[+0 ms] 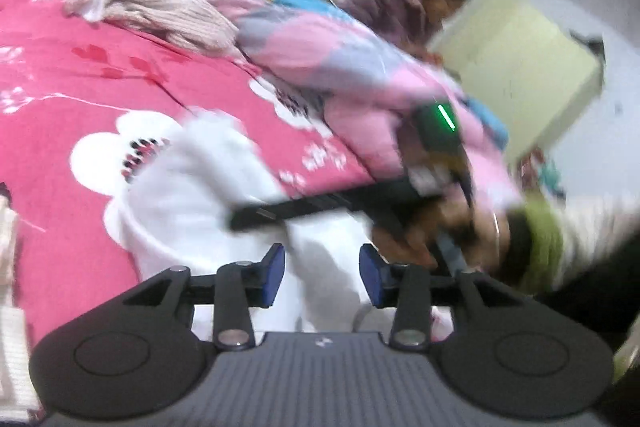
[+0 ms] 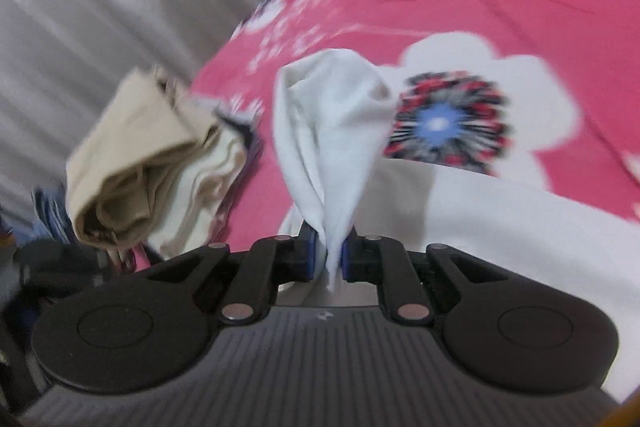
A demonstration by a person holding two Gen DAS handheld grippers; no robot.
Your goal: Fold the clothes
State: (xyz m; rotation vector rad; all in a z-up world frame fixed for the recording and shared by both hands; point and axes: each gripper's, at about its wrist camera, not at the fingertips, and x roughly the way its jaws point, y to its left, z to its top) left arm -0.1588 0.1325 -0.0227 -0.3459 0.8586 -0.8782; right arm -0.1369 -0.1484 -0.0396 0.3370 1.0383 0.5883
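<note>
The right claw (image 2: 328, 259) is clamping a bunched fold of the white garment (image 2: 332, 123) between its blue pads (image 2: 310, 253). The cloth is rising from the pinch in a twisted peak straight ahead of the claw, while the rest of the garment is spreading out flat to the right over the pink floral bedspread (image 2: 500, 7). A little tail of fabric is poking out behind the pads.

The left claw (image 1: 322, 277) is hovering with its fingers apart and nothing between them. The white garment (image 1: 208, 187) is lying just ahead of and below it on the bedspread (image 1: 80, 75), and the right claw (image 1: 320, 207) is reaching across the cloth as a dark bar in front.

A beige folded garment (image 2: 136, 167) is sitting at the bed's edge to the left of the right claw. Farther up the bed, a knitted beige sweater (image 1: 160, 7) and a pink-and-grey quilt (image 1: 340, 59) are lying in a heap. Both views are blurred.
</note>
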